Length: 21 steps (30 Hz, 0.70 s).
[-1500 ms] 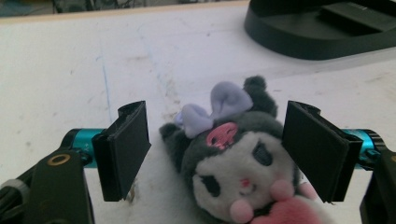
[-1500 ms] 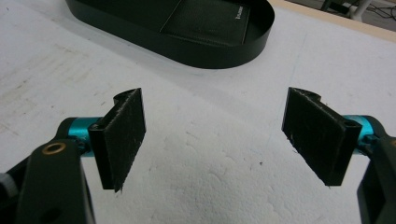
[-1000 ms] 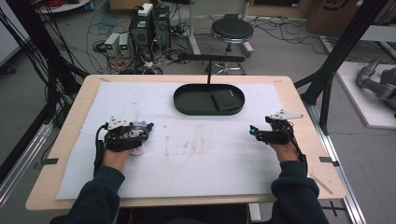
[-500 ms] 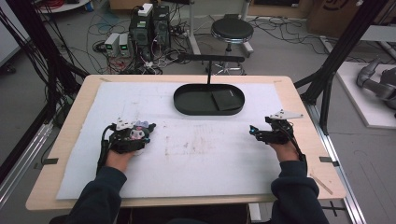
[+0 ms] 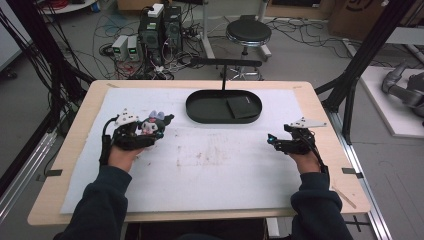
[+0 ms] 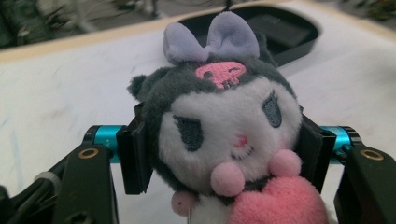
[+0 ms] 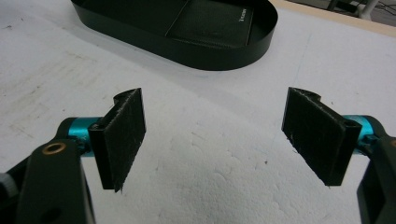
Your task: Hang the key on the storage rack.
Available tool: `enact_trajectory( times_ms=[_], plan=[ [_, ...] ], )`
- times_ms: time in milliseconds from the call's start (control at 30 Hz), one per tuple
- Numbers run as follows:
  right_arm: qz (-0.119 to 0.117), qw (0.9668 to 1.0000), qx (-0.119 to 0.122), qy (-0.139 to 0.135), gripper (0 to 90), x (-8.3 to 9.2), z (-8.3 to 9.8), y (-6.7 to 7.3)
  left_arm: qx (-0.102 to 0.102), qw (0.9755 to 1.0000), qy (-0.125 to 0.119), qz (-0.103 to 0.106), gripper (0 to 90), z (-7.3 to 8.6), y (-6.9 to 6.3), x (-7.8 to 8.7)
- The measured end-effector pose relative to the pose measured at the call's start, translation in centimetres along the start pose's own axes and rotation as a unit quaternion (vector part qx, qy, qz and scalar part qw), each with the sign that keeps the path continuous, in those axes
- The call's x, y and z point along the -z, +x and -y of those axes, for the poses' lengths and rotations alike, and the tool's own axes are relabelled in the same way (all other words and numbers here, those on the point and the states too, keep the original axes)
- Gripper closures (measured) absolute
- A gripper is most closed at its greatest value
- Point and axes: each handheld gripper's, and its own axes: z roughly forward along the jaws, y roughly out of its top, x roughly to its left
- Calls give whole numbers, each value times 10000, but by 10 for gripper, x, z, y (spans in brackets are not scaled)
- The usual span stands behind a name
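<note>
On the left of the counter (image 5: pixel 320 100), the left hand-held gripper (image 5: pixel 150 131) has its jaws clamped on the head of a small plush toy (image 5: pixel 152 125), having just closed in on it, and in the high view it carries the toy a little above the white mat (image 5: pixel 210 170) near the mat's left edge. The left gripper view shows the plush toy (image 6: pixel 224 121) close up: a dark grey hood with a lilac bow and a pink skull mark, a white face, pink pompoms and a pink heart at its front, the black pads pressing on both sides of its head. Farther right, at the back middle of the mat, lies a black oval tray (image 5: pixel 200 107) with a flat dark wallet-like piece (image 5: pixel 241 107) in its right half. On the right, the right hand-held gripper (image 5: pixel 272 141) rests low over the mat with its jaws spread wide and nothing between them; the right gripper view shows bare mat between the pads and the tray (image 7: pixel 140 35) ahead
</note>
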Motion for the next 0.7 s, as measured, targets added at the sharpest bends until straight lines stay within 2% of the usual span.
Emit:
enact_trajectory(
  times_ms=[33, 67, 100, 133, 200, 267, 300, 367, 533, 700],
  plan=[
    [-7, 10000, -13, 6, 220, 0, 0, 0, 0, 10000, 0, 0, 349, 0, 0, 0],
    [-17, 10000, -30, -8, 220, 0, 0, 0, -27, 9999, -97, 126, 348, -13, 2, 1],
    [-17, 10000, -30, -8, 220, 0, 0, 0, -27, 9999, -97, 126, 348, -13, 2, 1],
    [-36, 10000, -33, -9, 220, 0, 0, -1, -11, 9995, -215, 223, 348, -25, 4, 1],
    [-42, 10000, -45, -33, 220, 0, 0, -2, -17, 9993, -261, 280, 348, -32, 5, 1],
    [-45, 10000, -55, -55, 220, 0, 0, -2, -68, 9982, -391, 452, 348, -49, 6, 0],
    [-40, 10000, -42, -62, 220, 0, 0, -3, -68, 9982, -391, 452, 348, -49, 6, 0],
    [-52, 9999, -79, -80, 220, 1, 0, -3, -80, 9975, -446, 535, 348, -64, 6, -4],
    [-52, 9999, -67, -101, 220, 1, -1, -2, -106, 9975, -453, 537, 347, -80, 6, -11],
    [-49, 9999, -42, -120, 221, 1, -1, -3, -92, 9976, -449, 518, 347, -100, 3, -27]
  ],
)
